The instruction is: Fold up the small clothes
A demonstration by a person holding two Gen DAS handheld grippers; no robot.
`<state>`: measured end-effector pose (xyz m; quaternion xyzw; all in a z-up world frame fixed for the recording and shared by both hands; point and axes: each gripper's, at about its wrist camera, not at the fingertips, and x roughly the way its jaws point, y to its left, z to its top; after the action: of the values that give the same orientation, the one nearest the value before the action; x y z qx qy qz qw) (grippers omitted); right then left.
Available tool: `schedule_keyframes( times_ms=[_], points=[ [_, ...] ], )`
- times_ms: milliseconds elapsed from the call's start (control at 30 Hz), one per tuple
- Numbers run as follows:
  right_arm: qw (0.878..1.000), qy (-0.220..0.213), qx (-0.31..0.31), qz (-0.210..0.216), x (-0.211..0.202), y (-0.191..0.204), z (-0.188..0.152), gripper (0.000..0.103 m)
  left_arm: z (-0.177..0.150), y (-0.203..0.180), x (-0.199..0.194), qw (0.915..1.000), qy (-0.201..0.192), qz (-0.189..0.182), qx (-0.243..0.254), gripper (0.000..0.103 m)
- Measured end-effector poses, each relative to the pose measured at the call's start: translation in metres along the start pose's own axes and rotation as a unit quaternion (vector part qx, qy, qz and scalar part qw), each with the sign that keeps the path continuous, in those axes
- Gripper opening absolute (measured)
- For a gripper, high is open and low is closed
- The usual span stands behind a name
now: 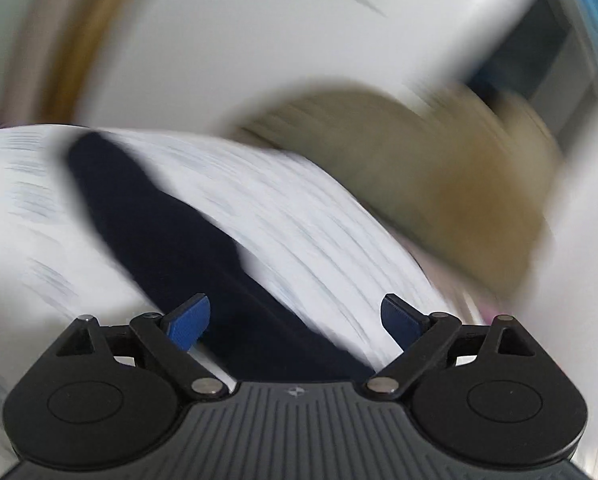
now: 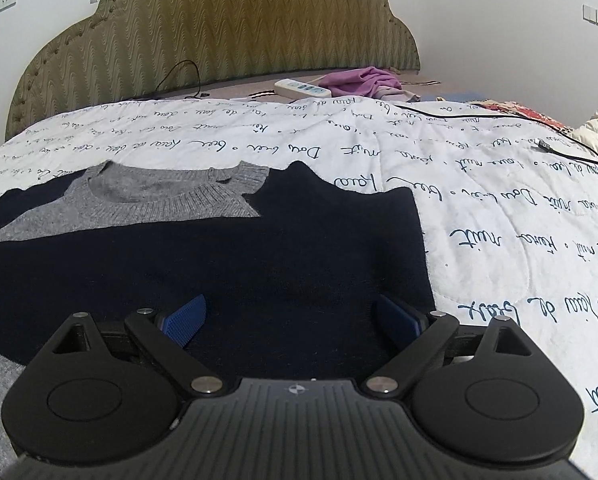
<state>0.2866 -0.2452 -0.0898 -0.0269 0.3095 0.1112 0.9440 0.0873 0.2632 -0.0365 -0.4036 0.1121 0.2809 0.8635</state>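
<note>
A navy sweater point(image 2: 227, 264) with a grey collar and yoke point(image 2: 147, 196) lies spread flat on the bed's white quilt point(image 2: 499, 216), which is printed with dark script. The collar points toward the padded headboard point(image 2: 219, 28), and the garment's right side runs near the middle of the quilt, with bare quilt beyond it toward the bed's right edge.

The right gripper point(image 2: 295, 318) hovers low over the near part of the sweater, its blue fingers point(image 2: 187, 320) spread wide with nothing clamped between them (dark knit shows beneath the gap).

The left gripper point(image 1: 295, 320) is likewise released, fingers point(image 1: 191, 322) wide apart. Its view is heavily motion-blurred: a dark band of the sweater point(image 1: 159, 240) crosses the quilt point(image 1: 299, 216) under the jaws, and whether the fabric touches either finger cannot be told.

At the headboard end of the bed lie a white power strip point(image 2: 303, 89) and a purple cloth point(image 2: 363, 80); a black cable point(image 2: 499, 120) trails across the quilt's far right corner
</note>
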Motion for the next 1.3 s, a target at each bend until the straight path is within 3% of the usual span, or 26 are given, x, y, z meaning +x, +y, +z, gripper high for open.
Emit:
schedule_keyframes(
  times_ms=[100, 200, 267, 333, 400, 467, 500, 533, 600, 667, 733, 800, 867, 967, 1033, 1067, 1133, 1167, 1300],
  points=[
    [1.000, -0.001, 0.002, 0.000, 0.000, 0.000, 0.000, 0.093, 0.051, 0.057, 0.013, 0.9929, -0.016, 0.039, -0.111, 0.093],
    [1.000, -0.002, 0.002, 0.000, -0.001, 0.000, 0.000, 0.093, 0.076, 0.098, 0.032, 0.9809, 0.008, 0.058, -0.186, 0.093],
    [1.000, -0.002, 0.003, -0.001, -0.001, 0.000, 0.000, 0.093, 0.083, 0.116, 0.043, 0.9735, 0.030, 0.057, -0.220, 0.092],
    [1.000, -0.002, 0.003, -0.001, -0.001, 0.000, 0.000, 0.093, 0.086, 0.123, 0.050, 0.9721, 0.034, 0.042, -0.228, 0.092],
    [1.000, -0.002, 0.004, 0.000, -0.001, -0.001, 0.000, 0.093, 0.090, 0.120, 0.054, 0.9771, 0.030, 0.043, -0.206, 0.090],
    [1.000, -0.002, 0.005, 0.001, -0.001, -0.001, -0.001, 0.094, 0.094, 0.118, 0.057, 0.9801, 0.027, 0.056, -0.189, 0.071],
    [1.000, -0.003, 0.006, 0.002, -0.001, -0.002, -0.001, 0.094, 0.096, 0.117, 0.060, 0.9805, 0.028, 0.072, -0.181, 0.044],
    [1.000, -0.003, 0.007, 0.003, -0.001, -0.002, 0.000, 0.094, 0.096, 0.116, 0.061, 0.9796, 0.031, 0.085, -0.180, 0.030],
    [1.000, -0.004, 0.010, 0.005, -0.001, -0.003, 0.000, 0.094, 0.097, 0.119, 0.063, 0.9778, 0.033, 0.094, -0.184, 0.030],
    [1.000, -0.004, 0.013, 0.007, -0.002, -0.004, -0.001, 0.094, 0.098, 0.112, 0.062, 0.9817, 0.019, 0.108, -0.156, 0.030],
    [1.000, -0.004, 0.015, 0.010, -0.002, -0.005, -0.001, 0.095, 0.096, 0.102, 0.065, 0.9854, 0.010, 0.127, -0.113, 0.015],
    [1.000, -0.004, 0.017, 0.014, -0.002, -0.005, -0.001, 0.096, 0.096, 0.086, 0.065, 0.9883, 0.012, 0.128, -0.082, 0.010],
    [1.000, -0.005, 0.020, 0.018, -0.002, -0.006, -0.001, 0.096, 0.092, 0.058, 0.059, 0.9936, 0.006, 0.103, -0.047, 0.010],
    [0.999, -0.007, 0.025, 0.022, -0.002, -0.007, -0.001, 0.097, 0.063, -0.015, 0.042, 0.9965, -0.010, 0.037, 0.074, 0.010],
    [0.999, -0.008, 0.028, 0.024, -0.003, -0.008, -0.001, 0.097, 0.024, -0.073, 0.026, 0.9851, -0.015, -0.018, 0.170, 0.010],
    [0.999, -0.009, 0.029, 0.026, -0.003, -0.009, -0.001, 0.097, -0.001, -0.100, 0.017, 0.9747, -0.011, -0.048, 0.218, 0.010],
    [0.999, -0.010, 0.033, 0.029, -0.003, -0.010, -0.001, 0.097, -0.059, -0.150, 0.001, 0.9444, 0.007, -0.108, 0.311, 0.010],
    [0.999, -0.011, 0.035, 0.030, -0.004, -0.010, -0.001, 0.097, -0.091, -0.172, -0.006, 0.9250, 0.023, -0.136, 0.354, 0.010],
    [0.998, -0.012, 0.045, 0.038, -0.003, -0.014, -0.001, 0.097, -0.200, -0.220, -0.016, 0.8616, 0.109, -0.199, 0.454, 0.010]
  ],
)
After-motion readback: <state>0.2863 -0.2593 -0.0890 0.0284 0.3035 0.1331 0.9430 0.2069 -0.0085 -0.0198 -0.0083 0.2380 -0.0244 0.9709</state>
